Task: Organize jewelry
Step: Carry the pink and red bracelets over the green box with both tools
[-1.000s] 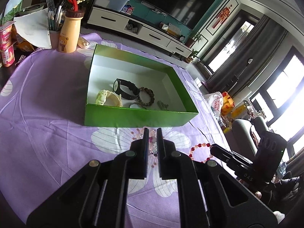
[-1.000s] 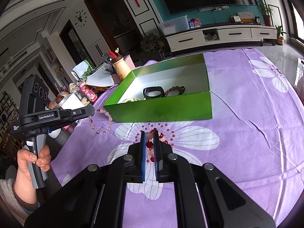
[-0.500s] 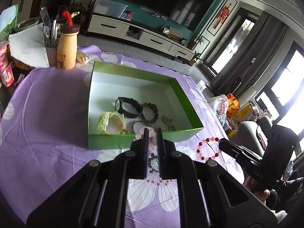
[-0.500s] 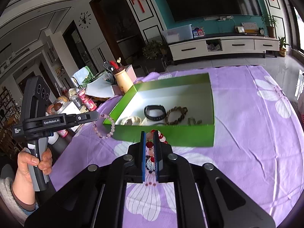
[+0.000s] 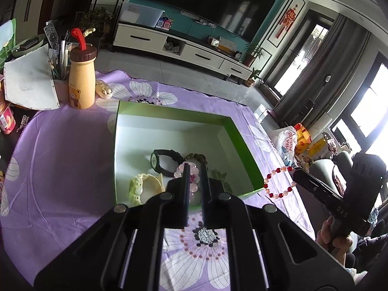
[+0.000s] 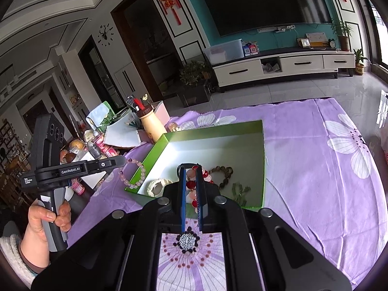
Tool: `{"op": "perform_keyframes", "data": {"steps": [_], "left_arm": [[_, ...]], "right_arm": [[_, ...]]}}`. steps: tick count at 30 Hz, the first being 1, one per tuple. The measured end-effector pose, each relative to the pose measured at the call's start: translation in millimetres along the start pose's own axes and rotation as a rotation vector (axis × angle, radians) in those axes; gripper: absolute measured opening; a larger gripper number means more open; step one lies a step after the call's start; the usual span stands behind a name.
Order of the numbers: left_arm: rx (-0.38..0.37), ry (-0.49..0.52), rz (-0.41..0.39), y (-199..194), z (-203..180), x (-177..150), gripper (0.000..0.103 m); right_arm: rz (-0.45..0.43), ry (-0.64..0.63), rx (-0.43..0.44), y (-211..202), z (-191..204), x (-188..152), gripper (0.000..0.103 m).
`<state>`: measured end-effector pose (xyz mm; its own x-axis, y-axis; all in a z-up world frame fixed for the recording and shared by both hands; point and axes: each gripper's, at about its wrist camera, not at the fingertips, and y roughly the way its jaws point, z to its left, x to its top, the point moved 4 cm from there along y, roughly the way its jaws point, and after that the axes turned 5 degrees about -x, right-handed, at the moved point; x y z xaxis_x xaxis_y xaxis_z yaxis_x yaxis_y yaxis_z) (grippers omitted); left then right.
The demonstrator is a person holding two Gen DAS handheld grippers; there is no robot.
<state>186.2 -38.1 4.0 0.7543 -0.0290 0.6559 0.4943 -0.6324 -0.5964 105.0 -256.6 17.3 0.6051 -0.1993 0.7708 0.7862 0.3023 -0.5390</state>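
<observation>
A green box (image 5: 174,111) with a white inside stands on the purple flowered cloth. In it lie a black watch (image 5: 163,162), a brown bead bracelet (image 6: 223,173), a cream bangle (image 5: 143,186) and a small green piece (image 6: 238,190). My left gripper (image 5: 195,166) is shut on a pale pink bead bracelet (image 5: 191,181) above the box's near wall. My right gripper (image 6: 190,169) is shut on a red and white bead bracelet (image 6: 191,184), also over the near edge. Each gripper shows in the other's view, with its bracelet hanging from the tips (image 6: 133,172) (image 5: 278,181).
A yellow bear bottle (image 5: 81,80), a pen holder with a remote (image 5: 52,34) and snack packets (image 6: 104,148) crowd the table's far left corner. Plastic bags (image 5: 288,140) lie off the table to the right. A hand (image 6: 46,218) grips the left tool's handle.
Both grippers have risen and moved forward with their bracelets, from over the flower print to the box's near edge. The box's inside now shows more from above.
</observation>
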Motion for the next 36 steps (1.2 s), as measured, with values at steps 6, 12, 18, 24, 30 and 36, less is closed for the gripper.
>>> {"op": "perform_keyframes", "data": {"steps": [6, 12, 18, 24, 30, 36], "left_arm": [[0.036, 0.004, 0.005, 8.3, 6.1, 16.4, 0.007], [0.055, -0.007, 0.003, 18.5, 12.0, 29.1, 0.007], [0.070, -0.011, 0.007, 28.9, 18.9, 35.7, 0.007], [0.086, -0.019, 0.030, 43.7, 26.7, 37.9, 0.007], [0.102, -0.051, 0.048, 56.9, 38.4, 42.9, 0.007], [0.131, -0.058, 0.064, 70.4, 45.5, 49.1, 0.007]], "right_arm": [[-0.001, 0.002, -0.006, 7.3, -5.6, 10.6, 0.007], [0.005, 0.016, -0.012, 16.9, -12.6, 14.9, 0.007], [0.015, 0.014, -0.021, 29.3, -17.1, 17.9, 0.007], [0.038, 0.033, -0.031, 44.2, -27.8, 18.2, 0.007], [0.064, 0.070, -0.030, 57.3, -38.7, 17.4, 0.007], [0.081, 0.090, -0.029, 67.1, -44.4, 18.7, 0.007]]}}
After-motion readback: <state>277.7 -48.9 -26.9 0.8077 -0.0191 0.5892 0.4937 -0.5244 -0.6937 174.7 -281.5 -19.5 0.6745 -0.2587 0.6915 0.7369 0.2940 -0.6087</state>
